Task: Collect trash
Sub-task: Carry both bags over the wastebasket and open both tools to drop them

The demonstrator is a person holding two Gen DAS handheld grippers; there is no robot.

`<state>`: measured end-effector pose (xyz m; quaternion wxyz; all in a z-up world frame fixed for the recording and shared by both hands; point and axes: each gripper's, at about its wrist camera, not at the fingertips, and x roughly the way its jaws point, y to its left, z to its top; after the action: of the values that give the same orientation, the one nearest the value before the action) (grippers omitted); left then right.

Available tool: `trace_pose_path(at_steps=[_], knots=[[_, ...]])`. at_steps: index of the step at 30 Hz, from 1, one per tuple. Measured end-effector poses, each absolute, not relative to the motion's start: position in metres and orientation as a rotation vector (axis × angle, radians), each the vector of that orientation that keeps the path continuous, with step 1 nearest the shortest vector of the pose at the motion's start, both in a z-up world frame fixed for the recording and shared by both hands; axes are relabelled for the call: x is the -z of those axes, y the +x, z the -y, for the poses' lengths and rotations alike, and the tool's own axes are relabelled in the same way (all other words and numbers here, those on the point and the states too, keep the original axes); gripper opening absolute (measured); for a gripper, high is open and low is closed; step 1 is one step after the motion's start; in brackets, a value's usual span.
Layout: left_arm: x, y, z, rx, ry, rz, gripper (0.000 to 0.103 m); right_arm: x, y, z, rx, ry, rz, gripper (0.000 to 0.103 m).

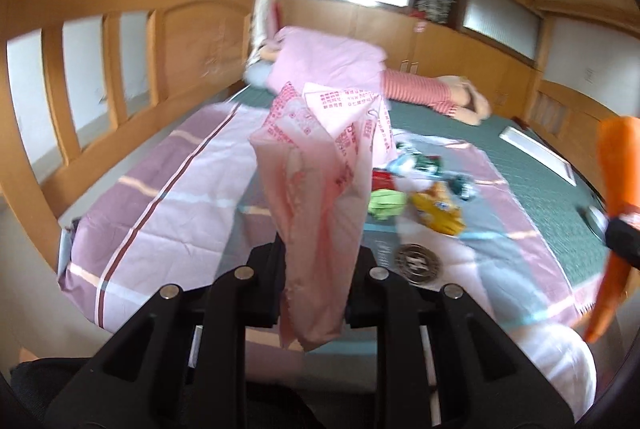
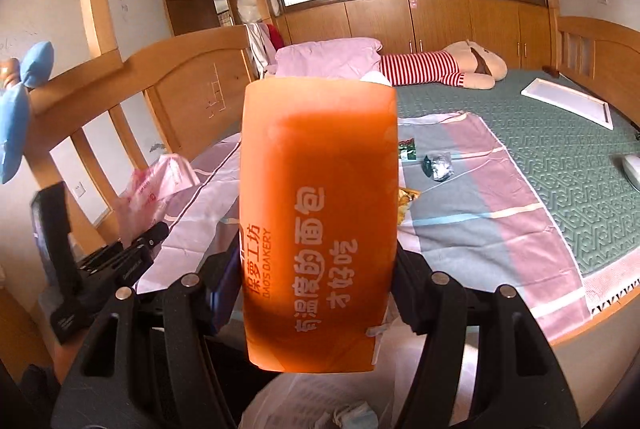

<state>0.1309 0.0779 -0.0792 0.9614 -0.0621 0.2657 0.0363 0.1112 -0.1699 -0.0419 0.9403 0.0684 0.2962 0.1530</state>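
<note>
In the left wrist view, my left tool (image 1: 316, 281) sits at the bottom centre, pressed together on a thin pink plastic bag (image 1: 320, 165) that stands up from the tips and blocks the middle of the frame. To the right of the bag, on the pink striped sheet (image 1: 168, 213) spread over the bed (image 1: 540, 189), loose trash is not yet gathered: a green scrap (image 1: 384, 205), a yellow snack wrapper (image 1: 438, 213), and some crumpled foil and dark wrappers (image 1: 424, 165) just above them. At the far right edge an orange bag (image 1: 616, 197) shows sideways.

In the right wrist view, the left tool with its pink bag appears at the lower left. In the centre, my right tool (image 2: 320, 293) pinches that orange bag (image 2: 320, 213), a bakery bag, with its jaws partly spread around it; it fills the middle of the frame. Right of it, a crumpled foil wrapper (image 2: 438, 167) and a green scrap (image 2: 408, 149) lie on the sheet.

I judge the work about half done: two bags are lifted, while the small wrappers are left on the bed. A white bag with bits inside (image 2: 320, 409) shows at the bottom edge, perhaps where the trash goes.
</note>
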Motion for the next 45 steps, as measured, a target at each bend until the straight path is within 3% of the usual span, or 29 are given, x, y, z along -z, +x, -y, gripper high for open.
trace_pose_path(at_steps=[15,33,35,38,45], knots=[[0.025,0.04,-0.02,0.091,-0.068,-0.432,0.022,0.052,0.048,0.218,-0.277,0.113,-0.701,0.064],[0.022,0.029,-0.006,0.147,-0.027,-0.418,0.022,0.06,0.037,0.213,-0.287,0.034,-0.749,0.065],[0.022,0.029,-0.005,0.149,-0.025,-0.421,0.022,0.063,0.038,0.213,-0.291,0.032,-0.763,0.067],[0.024,0.031,-0.005,0.157,-0.029,-0.431,0.022,0.059,0.036,0.221,-0.273,0.079,-0.732,0.08],[0.041,0.045,0.002,0.31,-0.063,-0.557,0.022,0.04,0.03,0.251,-0.165,0.201,-0.625,0.083]])
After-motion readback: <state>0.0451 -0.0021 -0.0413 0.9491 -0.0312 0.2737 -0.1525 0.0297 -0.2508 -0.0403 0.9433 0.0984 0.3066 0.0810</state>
